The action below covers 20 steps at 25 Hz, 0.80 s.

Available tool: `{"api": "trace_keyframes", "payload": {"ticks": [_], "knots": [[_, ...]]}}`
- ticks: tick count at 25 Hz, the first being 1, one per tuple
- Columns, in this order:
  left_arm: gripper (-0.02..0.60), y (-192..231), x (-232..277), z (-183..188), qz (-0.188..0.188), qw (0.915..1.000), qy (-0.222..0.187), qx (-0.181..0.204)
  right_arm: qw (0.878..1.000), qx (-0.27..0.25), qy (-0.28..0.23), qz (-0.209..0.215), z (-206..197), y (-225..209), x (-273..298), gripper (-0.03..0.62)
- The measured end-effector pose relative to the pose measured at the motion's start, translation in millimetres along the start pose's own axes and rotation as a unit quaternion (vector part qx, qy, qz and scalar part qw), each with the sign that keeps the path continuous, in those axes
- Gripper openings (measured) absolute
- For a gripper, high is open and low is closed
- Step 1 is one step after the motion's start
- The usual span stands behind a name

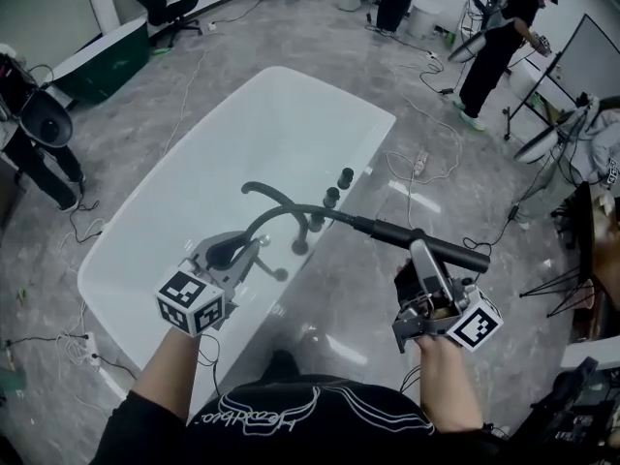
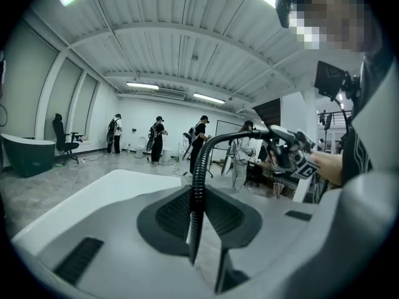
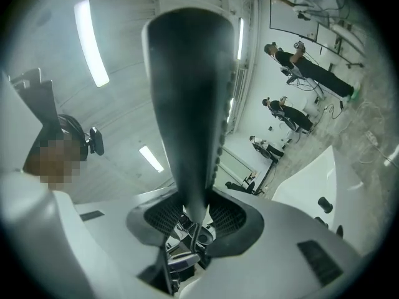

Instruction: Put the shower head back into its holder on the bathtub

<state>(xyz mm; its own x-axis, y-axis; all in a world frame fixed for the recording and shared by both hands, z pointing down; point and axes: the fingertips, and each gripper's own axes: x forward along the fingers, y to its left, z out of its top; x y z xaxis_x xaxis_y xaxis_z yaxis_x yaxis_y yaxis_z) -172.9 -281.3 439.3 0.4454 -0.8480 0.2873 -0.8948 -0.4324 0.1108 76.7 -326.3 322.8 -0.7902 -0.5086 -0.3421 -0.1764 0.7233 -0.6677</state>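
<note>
Carry step: right tool point(image 1: 419, 252) clamped on the black shower head point(image 1: 387, 231), which is in the air beside the bathtub point(image 1: 291, 114). Left tool point(image 1: 235, 252) pinches its hose point(image 1: 276, 211). Holder probably among the rim fittings point(image 1: 331, 198). Next: swing the head over and lower it in.

**Both grippers clamped, arms out ahead**

My left gripper point(image 1: 240, 252) pinches the hose point(image 2: 198, 185) between nearly closed jaws, pointing slightly down. My right gripper point(image 1: 418, 258) clasps the shower head point(image 3: 187, 104) with wider-set jaws, tilted upward. My left forearm point(image 1: 167, 371) and right forearm point(image 1: 453, 390) reach forward, well apart.
</note>
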Motion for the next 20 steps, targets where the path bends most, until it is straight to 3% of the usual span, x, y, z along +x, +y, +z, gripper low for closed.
{"api": "trace_keyframes", "payload": {"ticks": [9,20], "knots": [[0.064,-14,31,-83,-0.002,0.9974,0.067,-0.026,0.997,-0.051,0.048,-0.014,-23,10,-15,0.133],[0.066,-27,67,-171,-0.030,0.9857,0.159,-0.046,0.988,-0.101,0.113,-0.013,-63,9,4,0.133]]}}
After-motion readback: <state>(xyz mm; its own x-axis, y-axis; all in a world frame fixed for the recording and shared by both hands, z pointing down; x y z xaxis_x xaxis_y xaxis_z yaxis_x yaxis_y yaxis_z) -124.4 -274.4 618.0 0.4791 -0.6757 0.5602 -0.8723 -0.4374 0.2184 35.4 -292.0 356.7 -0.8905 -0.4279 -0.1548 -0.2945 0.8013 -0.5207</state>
